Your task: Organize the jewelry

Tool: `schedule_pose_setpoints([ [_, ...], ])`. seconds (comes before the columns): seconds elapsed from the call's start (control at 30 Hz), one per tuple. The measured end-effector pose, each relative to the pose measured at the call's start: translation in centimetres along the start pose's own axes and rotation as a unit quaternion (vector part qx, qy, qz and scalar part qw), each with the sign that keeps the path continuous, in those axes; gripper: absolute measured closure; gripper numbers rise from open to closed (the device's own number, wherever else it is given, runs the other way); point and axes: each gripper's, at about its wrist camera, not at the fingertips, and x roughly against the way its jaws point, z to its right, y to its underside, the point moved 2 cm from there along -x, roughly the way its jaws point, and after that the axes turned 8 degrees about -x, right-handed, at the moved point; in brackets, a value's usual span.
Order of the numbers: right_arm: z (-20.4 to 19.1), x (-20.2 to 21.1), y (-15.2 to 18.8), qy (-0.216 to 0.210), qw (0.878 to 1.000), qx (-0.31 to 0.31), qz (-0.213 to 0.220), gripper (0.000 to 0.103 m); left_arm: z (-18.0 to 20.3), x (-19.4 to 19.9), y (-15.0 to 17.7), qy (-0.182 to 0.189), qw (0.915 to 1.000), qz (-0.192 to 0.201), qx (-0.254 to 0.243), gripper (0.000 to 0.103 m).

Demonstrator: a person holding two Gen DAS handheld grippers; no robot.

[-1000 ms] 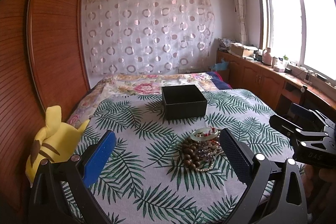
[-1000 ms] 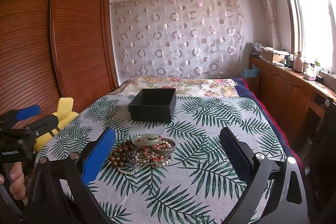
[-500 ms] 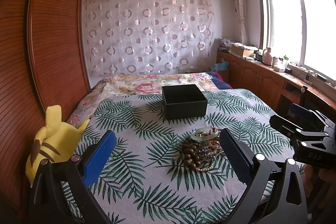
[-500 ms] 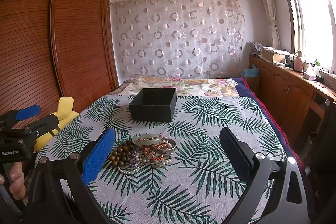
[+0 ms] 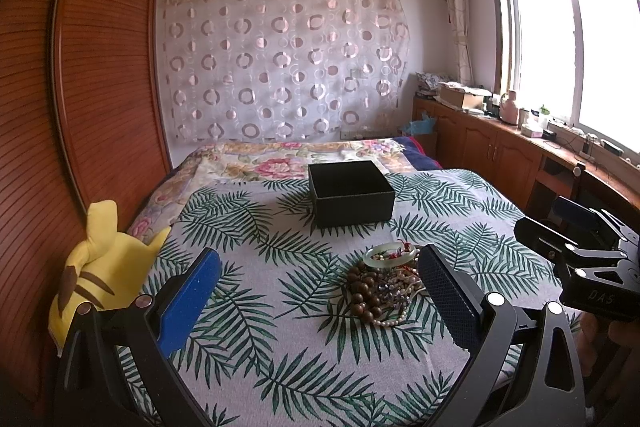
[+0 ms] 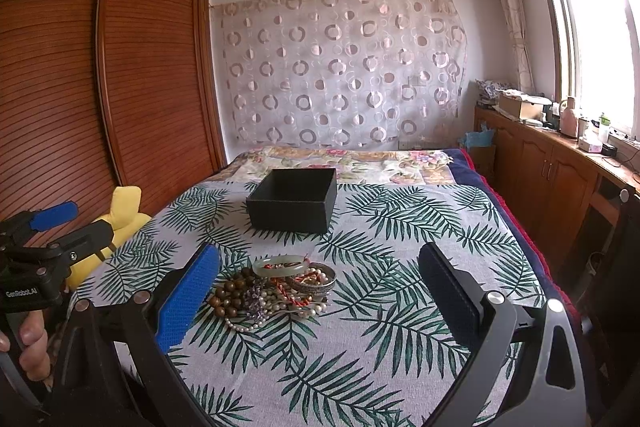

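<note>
Left wrist: jewelry pile [image 5: 386,281] partly tool-hidden.

Daylit bedroom: slatted wooden wardrobe [image 5: 80,99], circle-patterned curtain [image 5: 280,63], bright window [image 5: 576,43], low cabinets [image 5: 492,151].

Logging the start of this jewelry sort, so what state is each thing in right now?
Left gripper: open, holding nothing, above the bedspread.
Right gripper: open, holding nothing.
Black box: lid off, upright; its inside is not visible.
Jewelry pile: tangled heap on the bedspread, outside the box.
Jade bangle: lying on top of the pile.
Pikachu plush: slumped at the bed's edge.
</note>
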Motion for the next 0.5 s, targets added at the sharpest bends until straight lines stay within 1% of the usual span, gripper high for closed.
schedule_pose_setpoints([
  [0.4,0.15,-0.13,-0.01,0.000,1.000,-0.001,-0.001,0.002,0.02,-0.02,0.07,0.000,1.0000,0.000,0.000,0.008],
  [0.5,-0.20,-0.19,0.41,0.000,1.000,-0.001,-0.004,0.002,0.01,0.10,0.11,0.004,1.0000,-0.005,0.002,0.008],
])
